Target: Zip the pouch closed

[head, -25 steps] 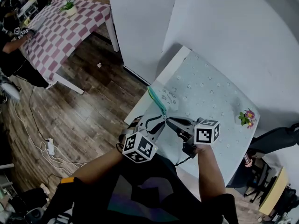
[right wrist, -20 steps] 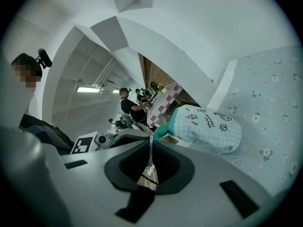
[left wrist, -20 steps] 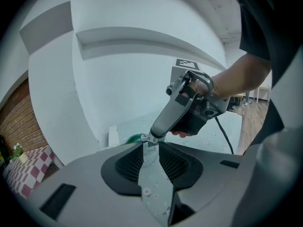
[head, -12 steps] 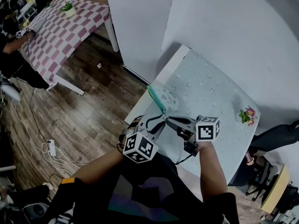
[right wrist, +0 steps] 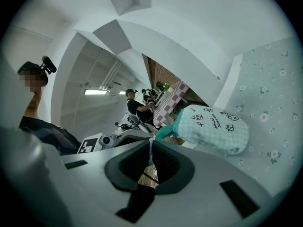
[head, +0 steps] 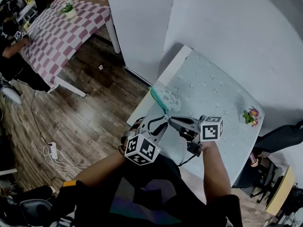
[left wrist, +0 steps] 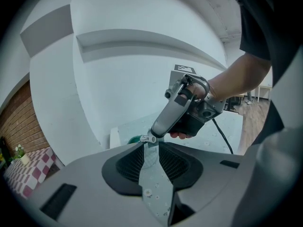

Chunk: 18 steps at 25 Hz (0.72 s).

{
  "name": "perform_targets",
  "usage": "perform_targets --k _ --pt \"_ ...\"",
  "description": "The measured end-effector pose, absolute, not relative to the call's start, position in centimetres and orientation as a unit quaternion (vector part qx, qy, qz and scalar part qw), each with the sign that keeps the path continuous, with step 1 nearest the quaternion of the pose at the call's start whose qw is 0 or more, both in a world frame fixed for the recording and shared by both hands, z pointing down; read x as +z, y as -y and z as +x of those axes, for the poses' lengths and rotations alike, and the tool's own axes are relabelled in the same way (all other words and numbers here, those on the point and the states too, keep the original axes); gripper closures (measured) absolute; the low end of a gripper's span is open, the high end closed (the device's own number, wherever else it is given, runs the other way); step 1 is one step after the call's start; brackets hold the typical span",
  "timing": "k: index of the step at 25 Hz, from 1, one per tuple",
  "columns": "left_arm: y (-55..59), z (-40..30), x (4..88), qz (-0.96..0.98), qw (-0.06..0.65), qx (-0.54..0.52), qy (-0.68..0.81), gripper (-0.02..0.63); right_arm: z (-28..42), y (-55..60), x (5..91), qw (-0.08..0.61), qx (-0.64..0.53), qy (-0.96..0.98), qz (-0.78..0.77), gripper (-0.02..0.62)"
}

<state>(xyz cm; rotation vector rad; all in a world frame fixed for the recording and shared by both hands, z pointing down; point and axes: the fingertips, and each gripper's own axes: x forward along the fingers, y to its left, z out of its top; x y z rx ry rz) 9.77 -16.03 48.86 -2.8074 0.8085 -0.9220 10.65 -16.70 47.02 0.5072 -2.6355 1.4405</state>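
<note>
One pouch [right wrist: 213,126] end: left gripper [left wrist: 150,144] clamps it, right gripper [right wrist: 150,148] pinches zipper pull [left wrist: 150,139].

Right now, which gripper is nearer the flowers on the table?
Right. The right gripper lies between the pouch and the flowers; the left gripper is farther, on the pouch's other side.

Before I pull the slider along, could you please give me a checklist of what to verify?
1. Grip of the right gripper on the zipper pull: ok, jaws closed on it.
2. Hold of the left gripper on the pouch end: cannot tell; its jaws stand narrowly apart.
3. Body of the pouch lying on the table: ok.
4. Run along the zipper free of other things: ok.
5. How far the zipper is closed: cannot tell.
</note>
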Motion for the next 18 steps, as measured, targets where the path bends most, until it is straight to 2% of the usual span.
perform_targets --k 6,18 --pt "16.1 9.6 48.2 -0.916 0.045 -0.296 -0.268 0.505 10.6 16.7 47.4 0.072 0.455 0.871 0.172 0.566" --pt "16.6 9.3 46.9 -0.912 0.069 -0.283 -0.288 0.505 10.7 16.9 46.5 0.054 0.456 0.870 0.179 0.565"
